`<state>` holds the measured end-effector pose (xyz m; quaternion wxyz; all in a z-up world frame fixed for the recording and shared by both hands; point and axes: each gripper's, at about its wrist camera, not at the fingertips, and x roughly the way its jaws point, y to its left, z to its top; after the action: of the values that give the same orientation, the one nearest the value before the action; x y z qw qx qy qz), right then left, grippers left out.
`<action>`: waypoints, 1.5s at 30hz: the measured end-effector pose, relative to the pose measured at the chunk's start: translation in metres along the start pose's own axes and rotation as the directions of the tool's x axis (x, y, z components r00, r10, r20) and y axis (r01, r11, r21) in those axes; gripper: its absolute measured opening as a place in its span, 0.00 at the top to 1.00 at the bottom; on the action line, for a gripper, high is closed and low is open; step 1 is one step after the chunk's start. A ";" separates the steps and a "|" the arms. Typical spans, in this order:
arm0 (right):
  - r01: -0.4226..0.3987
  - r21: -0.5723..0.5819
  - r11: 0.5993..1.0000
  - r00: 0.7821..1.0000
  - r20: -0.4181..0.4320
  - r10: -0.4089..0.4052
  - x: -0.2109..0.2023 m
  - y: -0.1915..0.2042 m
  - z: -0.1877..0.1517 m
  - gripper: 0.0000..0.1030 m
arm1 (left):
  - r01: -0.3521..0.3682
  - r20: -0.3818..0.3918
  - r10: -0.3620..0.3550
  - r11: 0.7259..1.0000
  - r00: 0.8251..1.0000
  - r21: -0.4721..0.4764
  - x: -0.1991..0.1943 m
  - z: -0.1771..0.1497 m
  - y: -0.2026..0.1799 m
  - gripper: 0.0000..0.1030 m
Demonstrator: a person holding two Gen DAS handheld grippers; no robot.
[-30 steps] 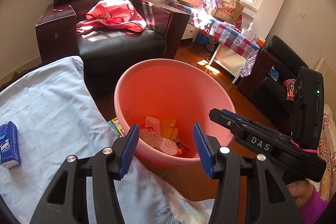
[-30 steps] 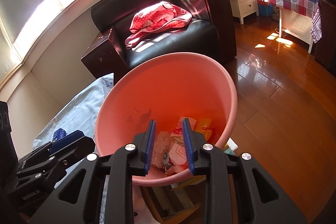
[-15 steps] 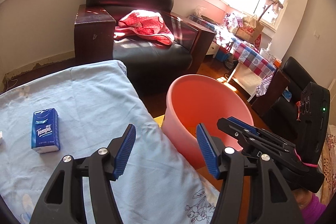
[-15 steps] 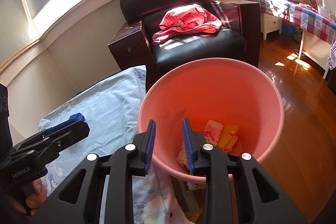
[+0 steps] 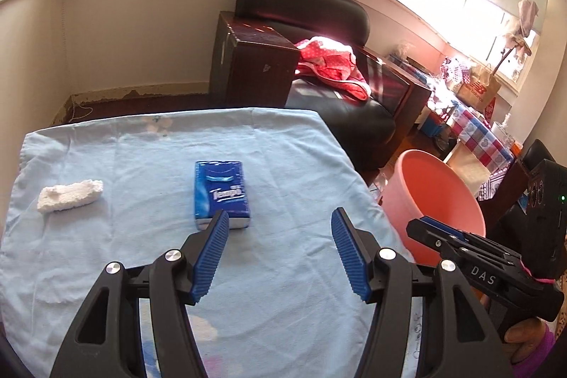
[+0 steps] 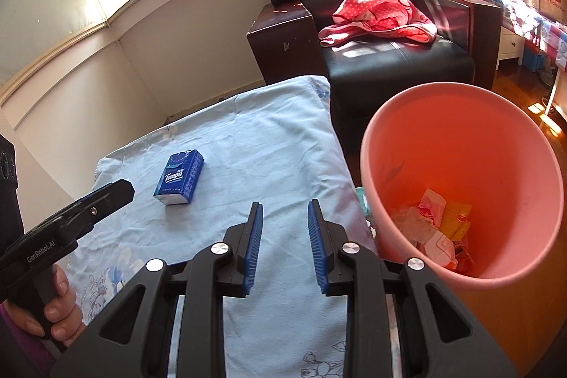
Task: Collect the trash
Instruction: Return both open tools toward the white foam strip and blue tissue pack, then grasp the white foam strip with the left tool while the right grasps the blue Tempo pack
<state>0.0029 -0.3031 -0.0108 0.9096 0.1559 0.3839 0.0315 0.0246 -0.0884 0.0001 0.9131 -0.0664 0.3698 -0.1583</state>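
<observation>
Two grippers hang over a table covered in a light blue cloth [image 5: 290, 165], each seen through its own wrist camera. Nearest in the left wrist view, the left gripper [image 5: 280, 248] has its blue pads spread wide with nothing between them, only cloth below. In the right wrist view the right gripper [image 6: 285, 240] holds its pads at a narrow gap, also empty, above the cloth's right edge.

Just past the left gripper's tips lies a blue tissue pack [image 5: 221, 193], flat on the cloth; the right wrist view shows it too [image 6: 180, 178], ahead of the left gripper seen from the side at that picture's left edge. Only the left wrist view shows a small white crumpled wad [image 5: 70, 195] on the cloth, well to the left of the pack.

Beside the table's right edge stands a pink bin [image 6: 524, 137]. Only the right wrist view looks into it, where wrappers and paper scraps [image 6: 434, 225] lie at the bottom; the left wrist view catches just its rim and outer wall [image 5: 407, 186].

Farther back sits a black armchair [image 6: 397, 62] with a red dotted cloth [image 6: 379, 11] on its seat.
</observation>
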 end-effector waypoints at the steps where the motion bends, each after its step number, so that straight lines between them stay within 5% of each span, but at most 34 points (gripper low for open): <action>1: -0.007 -0.005 1.000 1.000 -0.009 0.007 0.003 0.005 0.000 0.74 | -0.021 0.002 0.021 1.000 1.000 -0.017 -0.002 -0.001 0.012 0.42; 11: -0.081 -0.081 0.993 0.994 -0.086 0.074 0.034 0.059 -0.004 0.74 | -0.247 0.009 0.255 0.947 0.967 -0.203 -0.028 -0.005 0.142 0.43; 20: -0.117 -0.141 0.983 0.988 -0.120 0.100 0.055 0.092 0.000 0.74 | -0.319 -0.055 0.319 0.894 0.946 -0.314 -0.015 -0.008 0.222 0.43; 30: -0.128 -0.173 0.977 0.985 -0.141 0.104 0.075 0.111 0.006 0.74 | -0.273 -0.075 0.262 0.922 0.962 -0.275 0.020 -0.004 0.237 0.43; 37: -0.128 -0.179 0.976 0.984 -0.147 0.102 0.084 0.117 0.009 0.74 | -0.125 -0.061 0.112 0.952 0.992 -0.280 0.022 -0.008 0.222 0.44; 45: -0.134 -0.177 0.975 0.982 -0.153 0.107 0.093 0.124 0.012 0.74 | 0.007 -0.078 -0.021 0.986 0.997 -0.169 0.013 -0.012 0.178 0.44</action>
<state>0.0843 -0.1719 -0.0286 0.8869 0.0903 0.4329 0.1337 0.0680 0.0743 -0.0597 0.8876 -0.1395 0.4175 -0.1355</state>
